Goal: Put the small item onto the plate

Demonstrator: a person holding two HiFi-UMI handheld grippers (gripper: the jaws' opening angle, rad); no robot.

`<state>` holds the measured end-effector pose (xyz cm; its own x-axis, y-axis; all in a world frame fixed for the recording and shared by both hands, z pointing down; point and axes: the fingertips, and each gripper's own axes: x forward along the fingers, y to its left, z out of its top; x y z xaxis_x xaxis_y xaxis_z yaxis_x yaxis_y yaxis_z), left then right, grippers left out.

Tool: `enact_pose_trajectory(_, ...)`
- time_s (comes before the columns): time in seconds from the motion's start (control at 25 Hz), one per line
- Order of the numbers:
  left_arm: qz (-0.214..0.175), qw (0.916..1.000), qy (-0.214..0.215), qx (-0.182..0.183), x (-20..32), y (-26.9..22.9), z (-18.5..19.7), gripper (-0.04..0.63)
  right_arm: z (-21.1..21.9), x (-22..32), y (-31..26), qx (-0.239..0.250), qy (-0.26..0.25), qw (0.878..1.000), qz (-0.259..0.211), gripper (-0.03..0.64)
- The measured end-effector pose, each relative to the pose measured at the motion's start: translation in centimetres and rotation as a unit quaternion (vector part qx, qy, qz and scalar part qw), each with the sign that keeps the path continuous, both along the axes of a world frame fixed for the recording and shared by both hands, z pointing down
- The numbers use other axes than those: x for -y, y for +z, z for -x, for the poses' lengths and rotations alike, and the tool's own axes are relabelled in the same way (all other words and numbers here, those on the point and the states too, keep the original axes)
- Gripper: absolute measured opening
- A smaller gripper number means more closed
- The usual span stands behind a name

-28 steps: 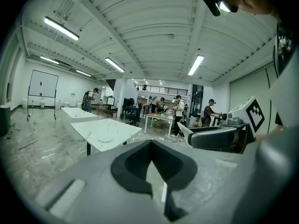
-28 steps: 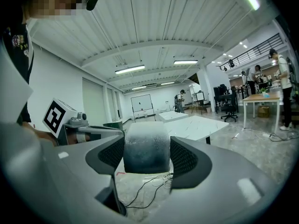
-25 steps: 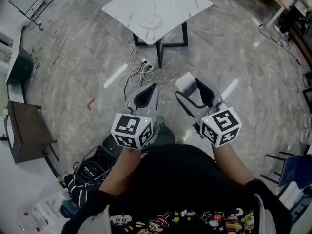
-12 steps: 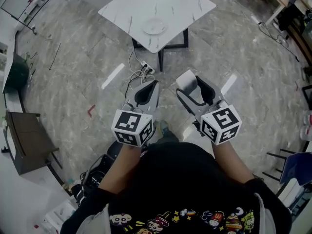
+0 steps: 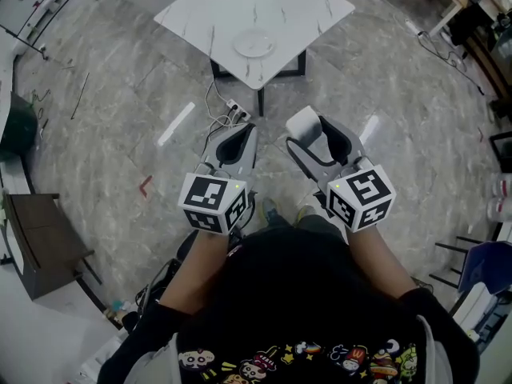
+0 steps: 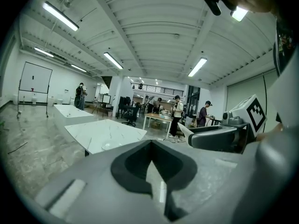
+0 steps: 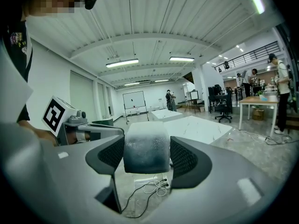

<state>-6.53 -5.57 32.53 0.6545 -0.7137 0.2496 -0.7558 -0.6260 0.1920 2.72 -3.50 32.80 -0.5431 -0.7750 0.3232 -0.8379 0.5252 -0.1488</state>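
Note:
A round white plate point(image 5: 254, 44) lies near the front corner of a white marble table point(image 5: 288, 6), well ahead of both grippers. My right gripper point(image 5: 316, 134) is shut on a small pale grey block point(image 5: 302, 125). In the right gripper view the small block point(image 7: 146, 148) fills the gap between the dark pads, with the table point(image 7: 196, 127) beyond it. My left gripper point(image 5: 240, 138) is shut and holds nothing. Its closed jaws reach up to the plate point(image 6: 111, 144) in the left gripper view. Both grippers are held at waist height over the floor.
A power strip with coiled cables point(image 5: 234, 106) lies on the marble floor by the table's black leg point(image 5: 261, 98). A dark bench point(image 5: 40, 230) stands at the left and a blue chair point(image 5: 488, 270) at the right. People stand far back in the hall point(image 6: 177, 113).
The table and plate have drawn slightly nearer and the floor has slid back under me. Both grippers keep their pose, the right one still clamping the block.

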Motion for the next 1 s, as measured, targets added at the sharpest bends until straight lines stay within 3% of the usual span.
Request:
enact_pose_trajectory(0.56, -0.013, 0.9999, -0.01, -0.001, 1.7, -0.8, 1.2, 0.002, 1.4, 2.2, 0.0, -0.006, -0.016, 1.0, -0.004, 0.333)
enact_pose_trajectory(1.0, -0.003, 0.9996, -0.026, 0.014, 7.3, 0.7, -0.2, 0.002, 0.1, 8.2, 1.7, 0.002, -0.035, 0.999, 0.005, 0.333)
